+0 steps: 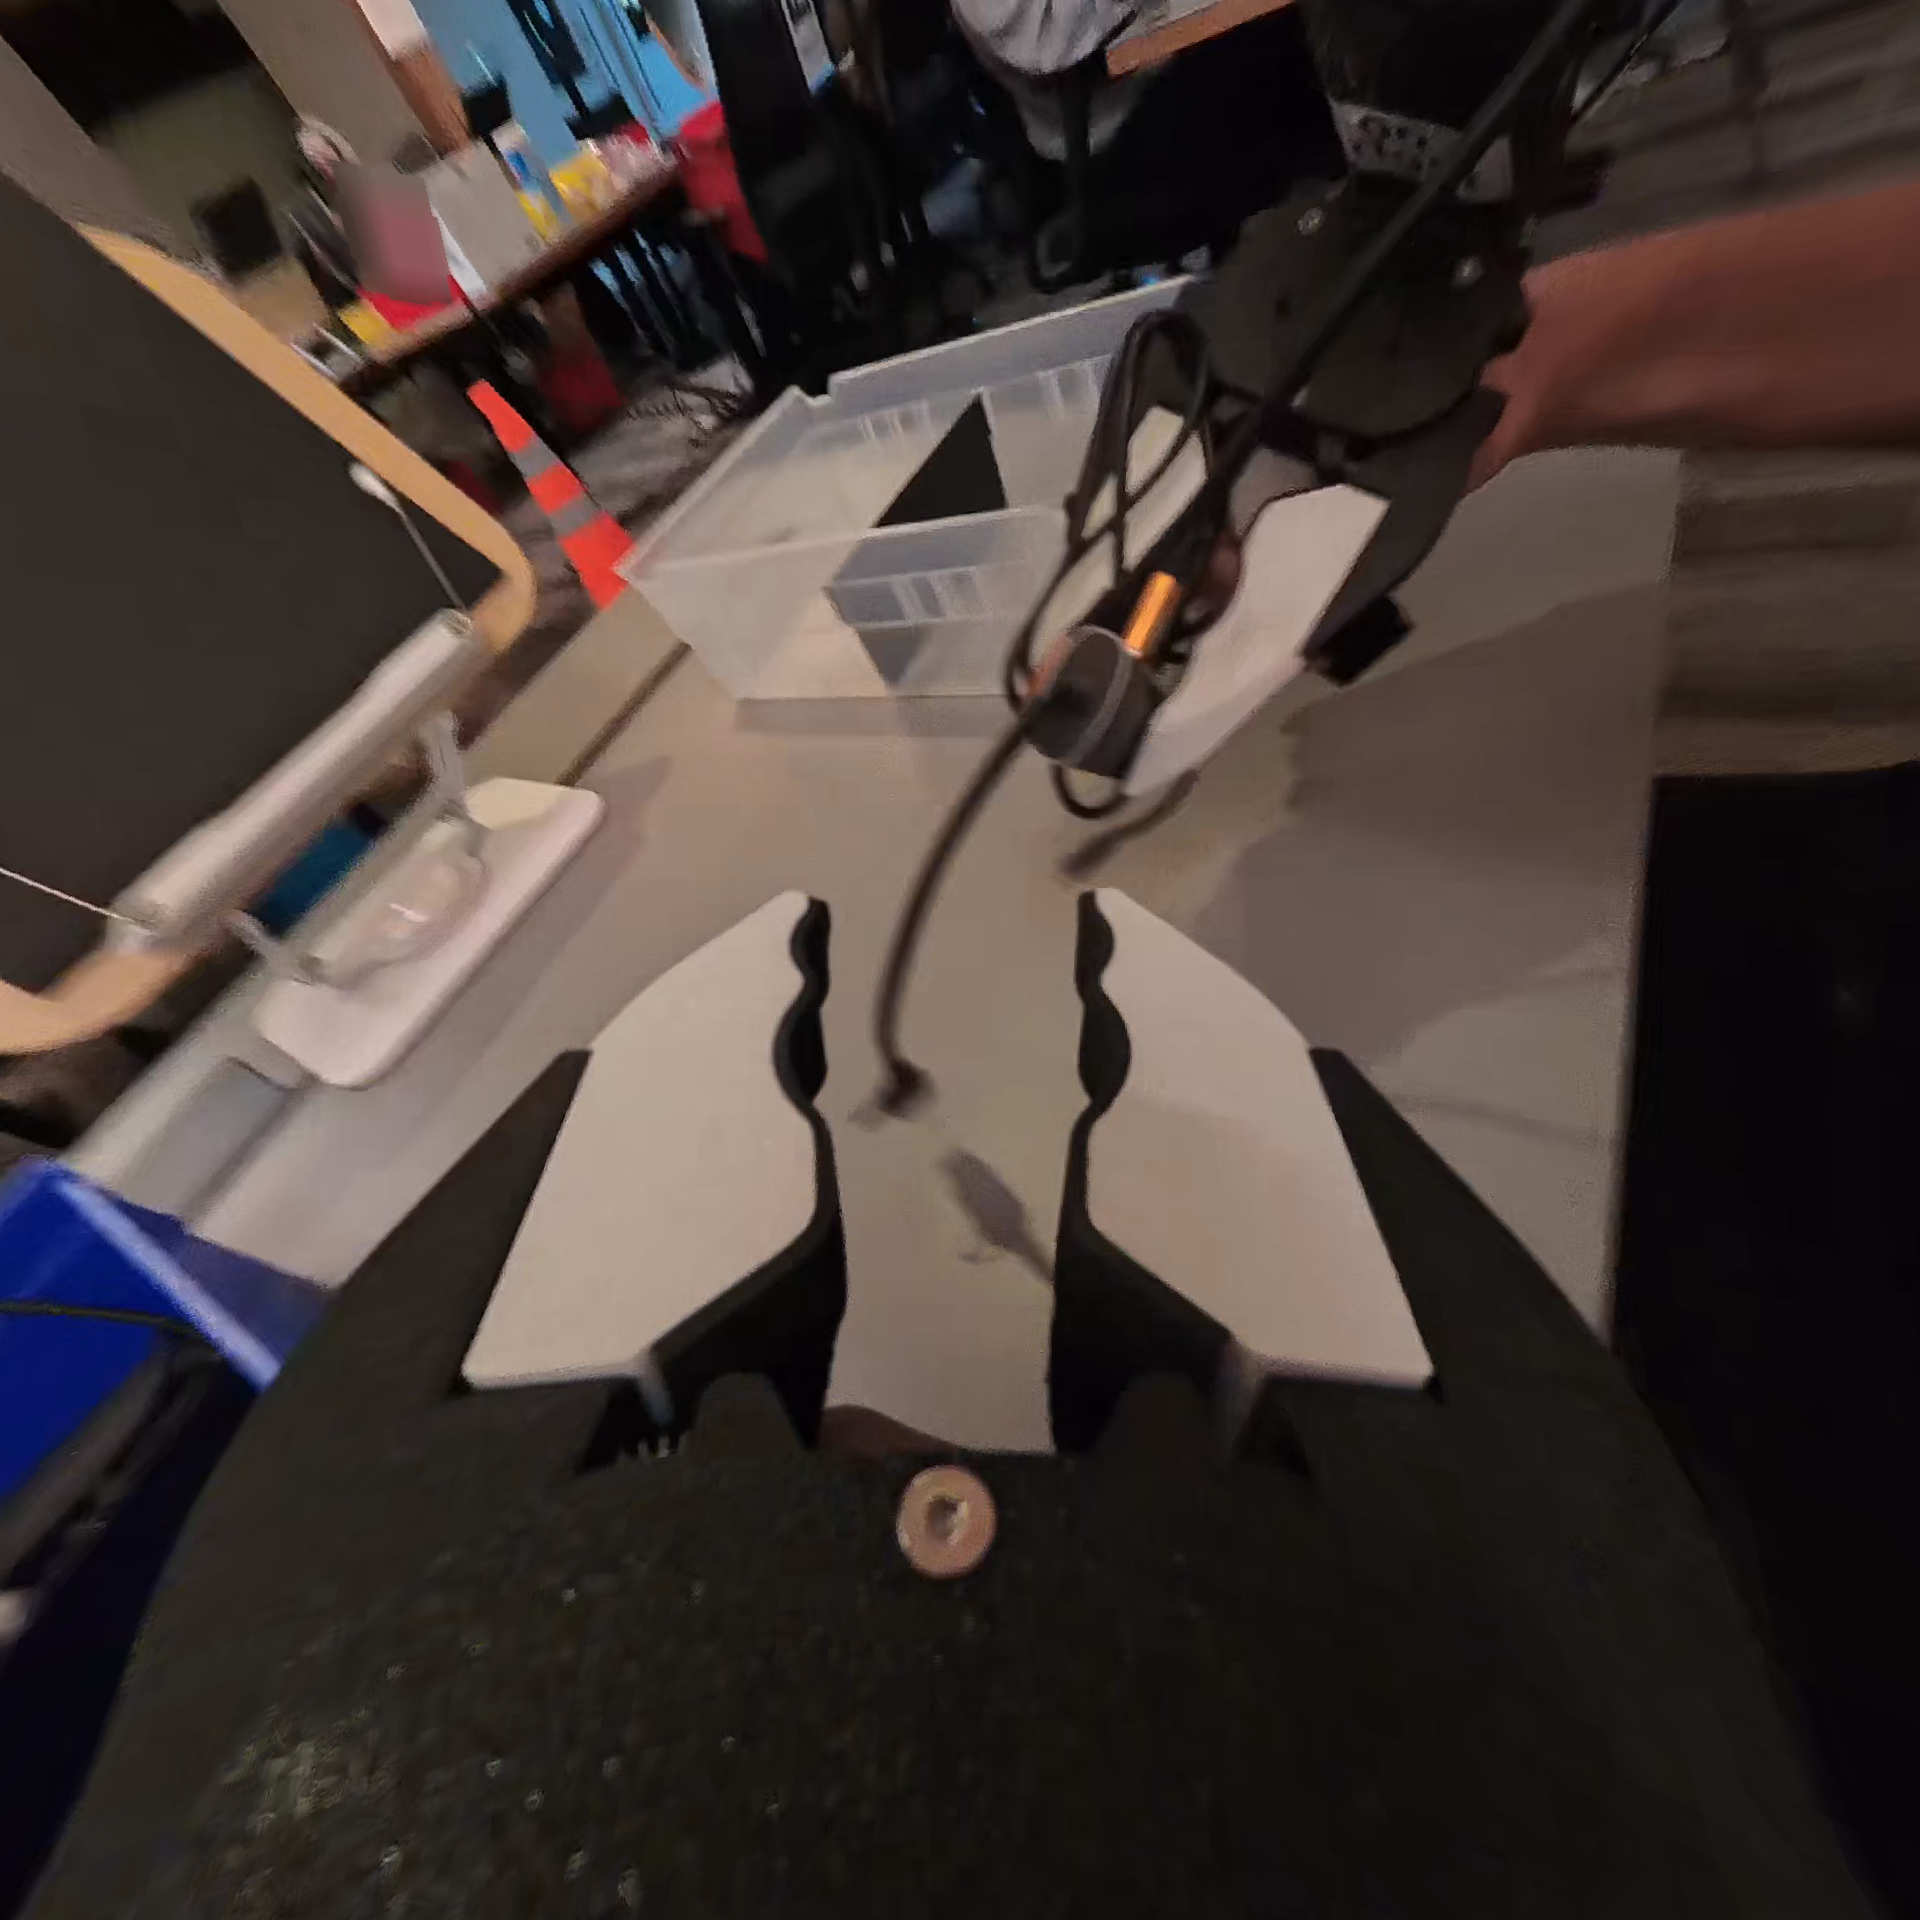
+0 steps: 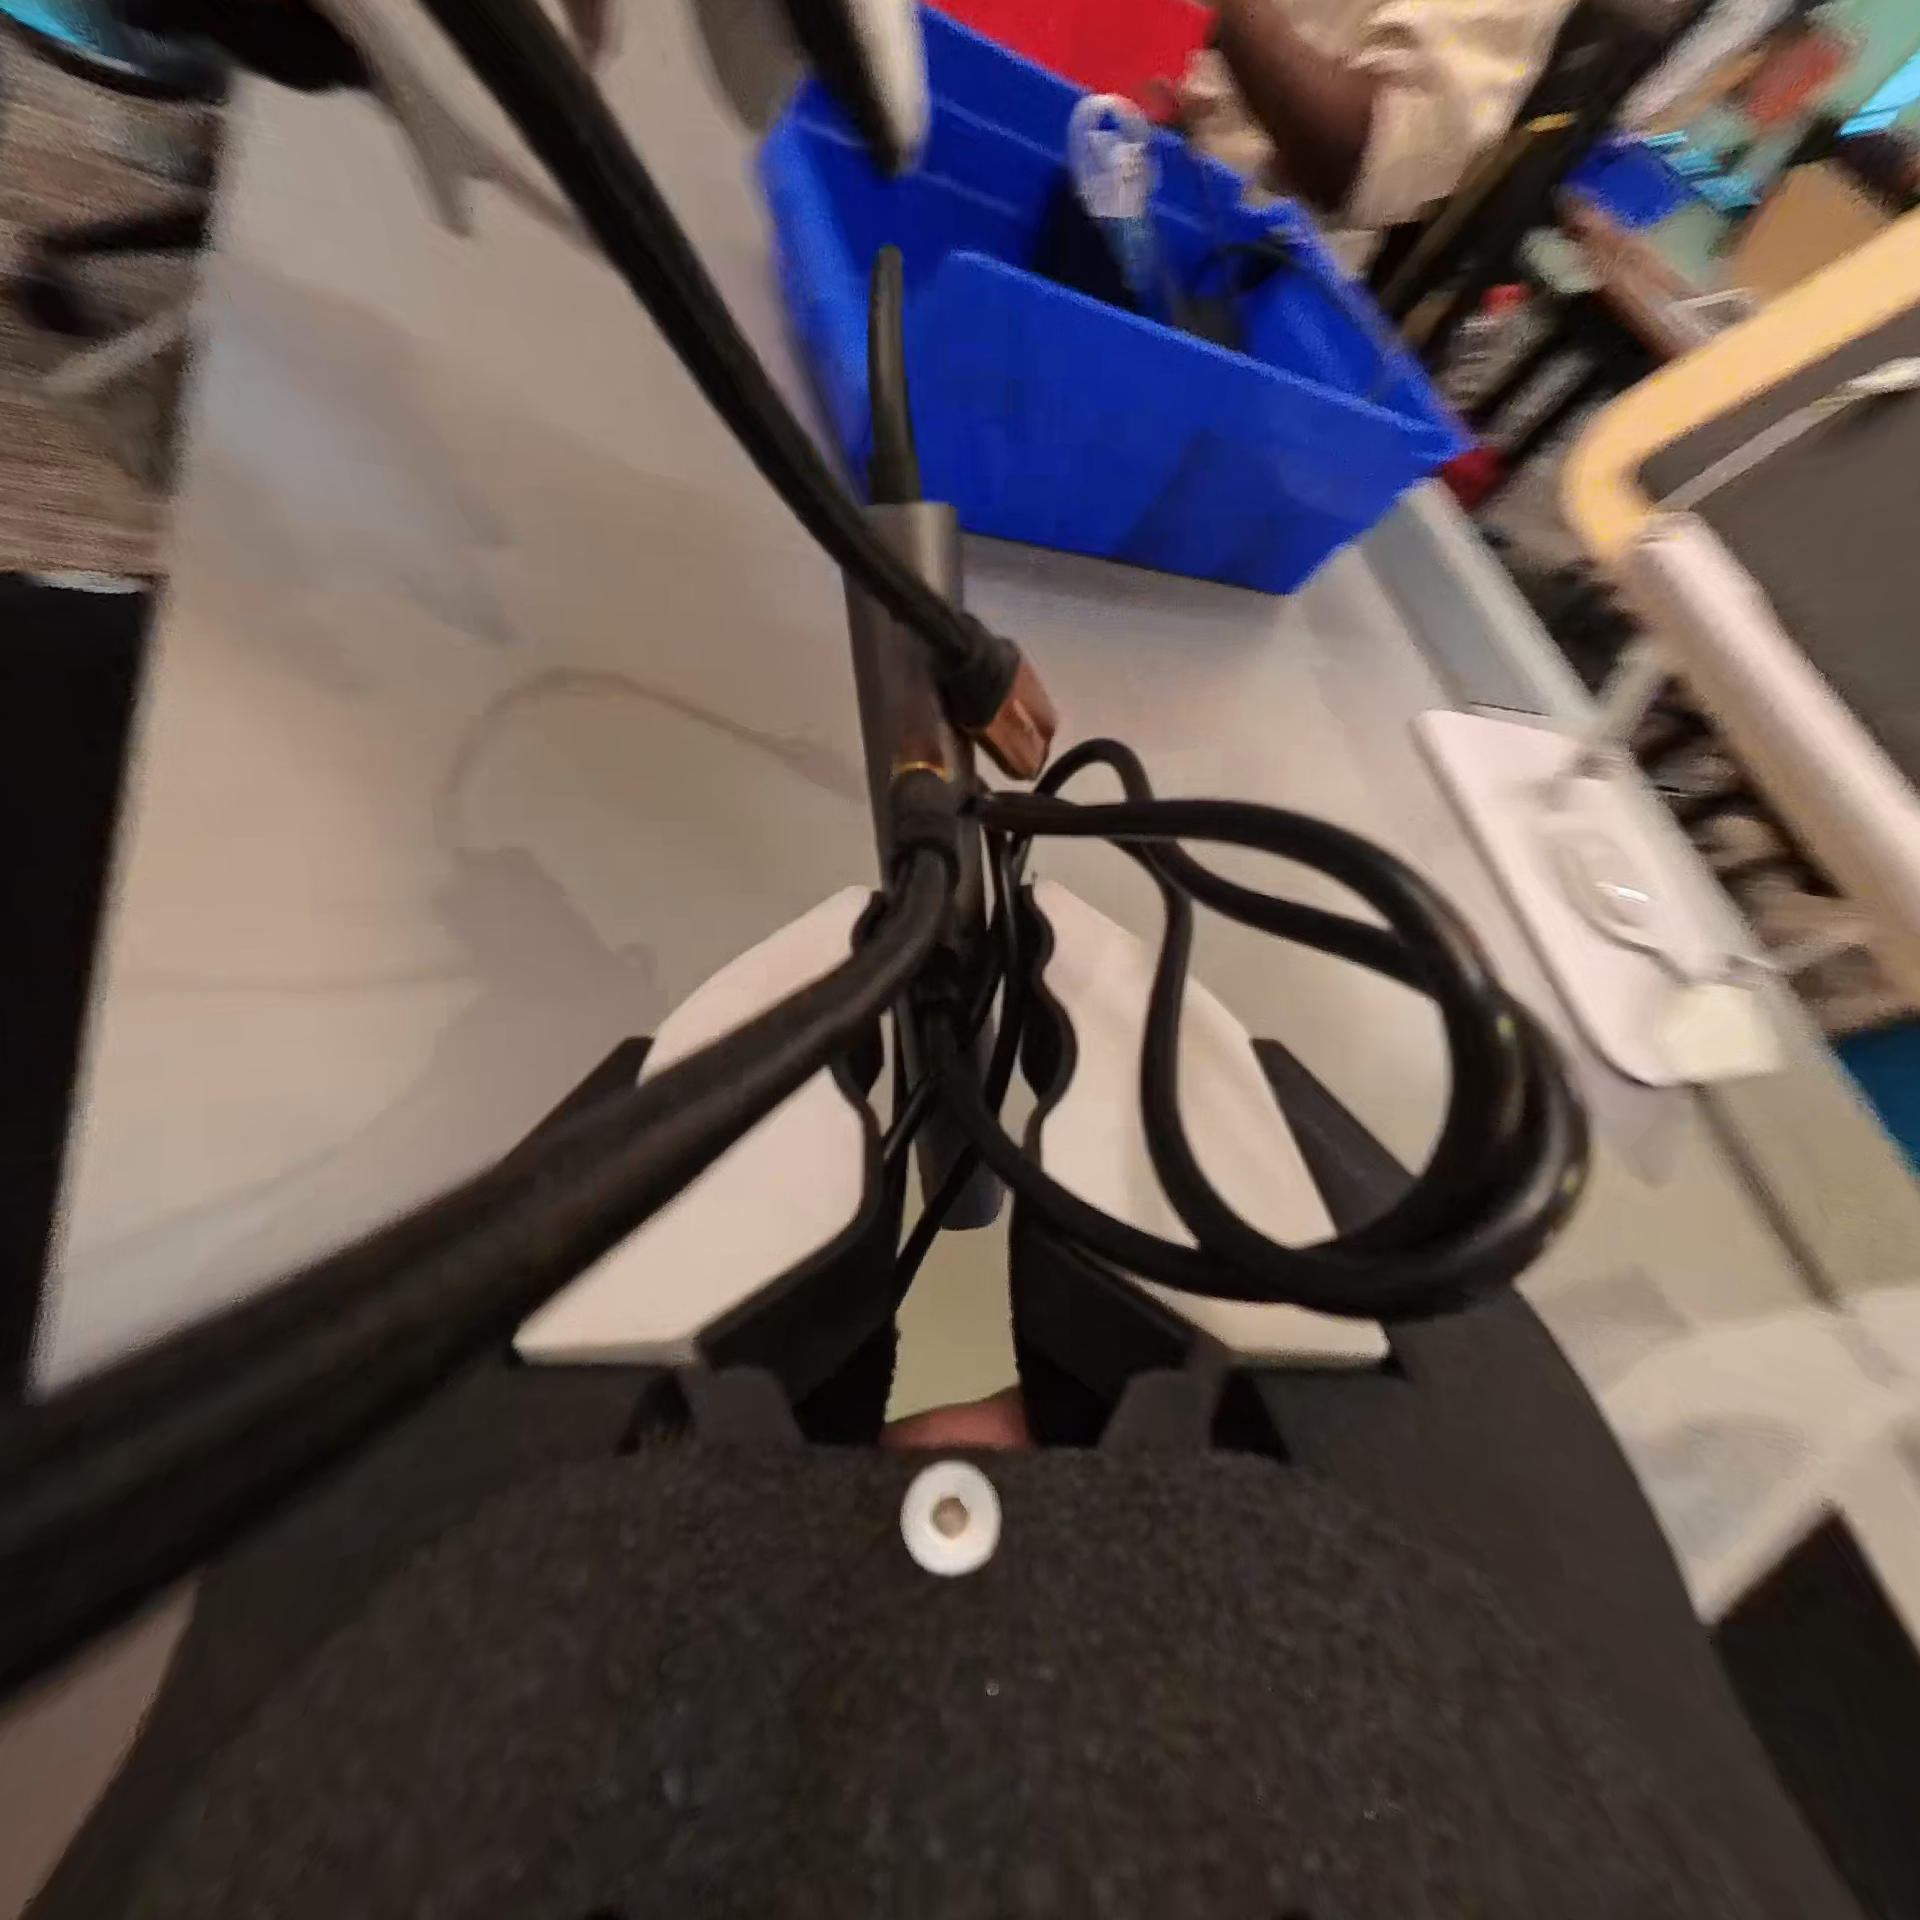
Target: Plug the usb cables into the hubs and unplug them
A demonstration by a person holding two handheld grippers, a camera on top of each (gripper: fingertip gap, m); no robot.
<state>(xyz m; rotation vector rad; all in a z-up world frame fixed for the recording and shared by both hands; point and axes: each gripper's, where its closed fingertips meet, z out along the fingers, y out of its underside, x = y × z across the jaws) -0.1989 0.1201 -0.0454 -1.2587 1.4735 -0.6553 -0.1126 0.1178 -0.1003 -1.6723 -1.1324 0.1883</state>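
My right gripper (image 2: 954, 904) is shut on a slim grey hub (image 2: 906, 665) and a bundle of black USB cables, held above the grey table (image 2: 343, 727). A copper-tipped plug (image 2: 1013, 727) on a thick black cable lies against the hub's side, and a black cable coil (image 2: 1371, 1049) hangs over the right finger. In the left wrist view, the right gripper (image 1: 1153, 717) holds the hub (image 1: 1091, 696) up at the upper right. My left gripper (image 1: 954, 914) is open and empty. The hub's black lead (image 1: 902, 1039) dangles between its fingers, beside a blurred grey plug (image 1: 987, 1210).
A clear plastic bin (image 1: 790, 613) stands on the table beyond my left gripper. A blue bin (image 2: 1122, 416) holding cables stands beyond the right gripper. A white stand base (image 1: 436, 935) and a monitor sit along the table edge. A person's arm (image 1: 1714, 322) holds the right gripper.
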